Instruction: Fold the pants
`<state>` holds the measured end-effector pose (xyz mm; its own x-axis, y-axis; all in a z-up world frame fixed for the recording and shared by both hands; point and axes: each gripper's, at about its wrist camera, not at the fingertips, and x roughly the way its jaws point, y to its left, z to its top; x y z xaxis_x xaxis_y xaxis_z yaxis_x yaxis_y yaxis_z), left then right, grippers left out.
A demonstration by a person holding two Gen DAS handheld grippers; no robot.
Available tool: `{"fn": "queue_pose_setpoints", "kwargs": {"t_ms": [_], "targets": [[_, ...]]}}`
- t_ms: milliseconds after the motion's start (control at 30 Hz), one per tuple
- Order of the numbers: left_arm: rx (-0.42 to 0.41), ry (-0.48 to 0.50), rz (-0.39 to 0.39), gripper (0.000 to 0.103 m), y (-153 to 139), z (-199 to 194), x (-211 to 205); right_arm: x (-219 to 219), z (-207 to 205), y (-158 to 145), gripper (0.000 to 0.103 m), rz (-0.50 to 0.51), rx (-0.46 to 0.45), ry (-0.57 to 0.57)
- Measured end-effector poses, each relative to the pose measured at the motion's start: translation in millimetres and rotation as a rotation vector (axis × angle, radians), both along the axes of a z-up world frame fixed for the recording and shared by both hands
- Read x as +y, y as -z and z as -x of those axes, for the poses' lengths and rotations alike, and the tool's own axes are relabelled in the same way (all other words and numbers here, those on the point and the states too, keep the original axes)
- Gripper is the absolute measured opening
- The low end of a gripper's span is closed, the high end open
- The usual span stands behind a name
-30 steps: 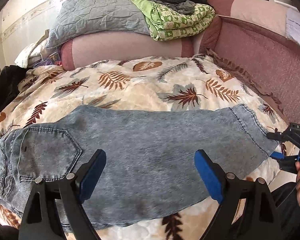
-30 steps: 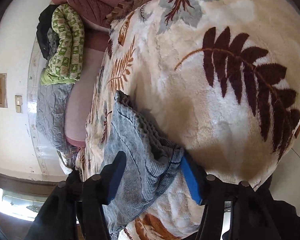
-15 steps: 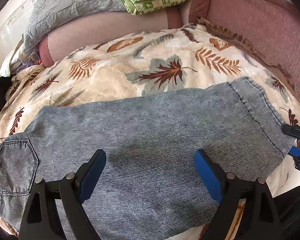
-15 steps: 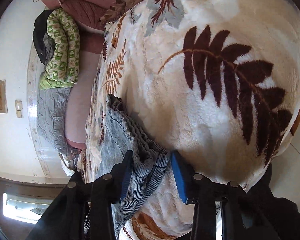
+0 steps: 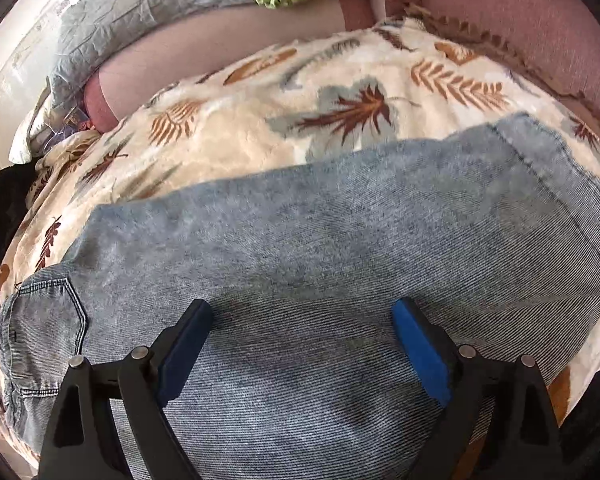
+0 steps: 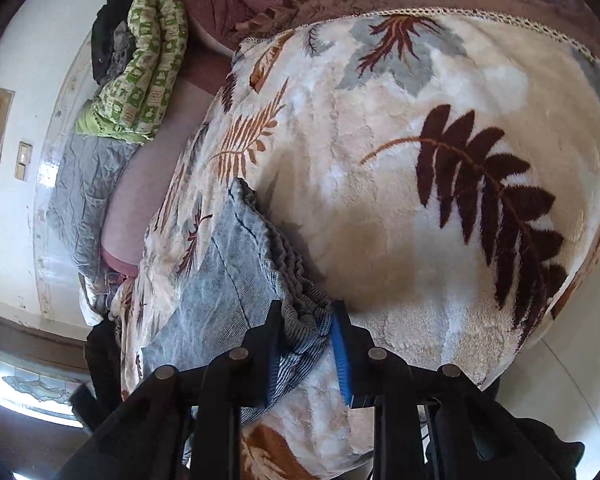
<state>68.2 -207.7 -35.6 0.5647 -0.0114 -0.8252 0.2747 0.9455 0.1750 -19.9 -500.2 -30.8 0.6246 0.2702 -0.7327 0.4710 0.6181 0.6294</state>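
At lower centre, the right gripper [image 6: 304,356] is closing on the jeans' [image 5: 340,260] hem, likely to fold it over, while the left gripper [image 5: 300,344] hovers open above the middle.

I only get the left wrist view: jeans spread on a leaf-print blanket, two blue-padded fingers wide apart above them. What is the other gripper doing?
Observer: The right gripper is closing on the bunched hem of the jeans, which sits between its fingers.
Operator: Which end is that?
Observer: The leg end, at the edge of the blanket.
Operator: Anything else over there?
Observer: A rolled green quilt lies beyond, against the pink cushions.
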Motion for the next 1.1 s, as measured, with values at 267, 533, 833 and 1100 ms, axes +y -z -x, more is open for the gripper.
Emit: {"fn": "queue_pose_setpoints", "kwargs": {"t_ms": [267,533,833,1100], "targets": [[-0.036,0.044,-0.072,0.092,2.9,1.1,9.5,30.7,-18.6,-47.8,0.018,0.151,-0.033,-0.082],[-0.054,-0.183,0.309,0.091,-43.9,11.8,120.1,142.4,-46.3,-115.6,0.017,0.336,-0.180,-0.307],[-0.113,-0.491,0.371,0.091,-43.6,57.1,262.1,333.5,-48.3,-59.7,0.017,0.377,-0.216,-0.723],[-0.124,-0.457,0.378,0.091,-57.4,67.0,258.8,326.5,-40.0,-1.8,0.060,0.087,-0.184,-0.802]]}}
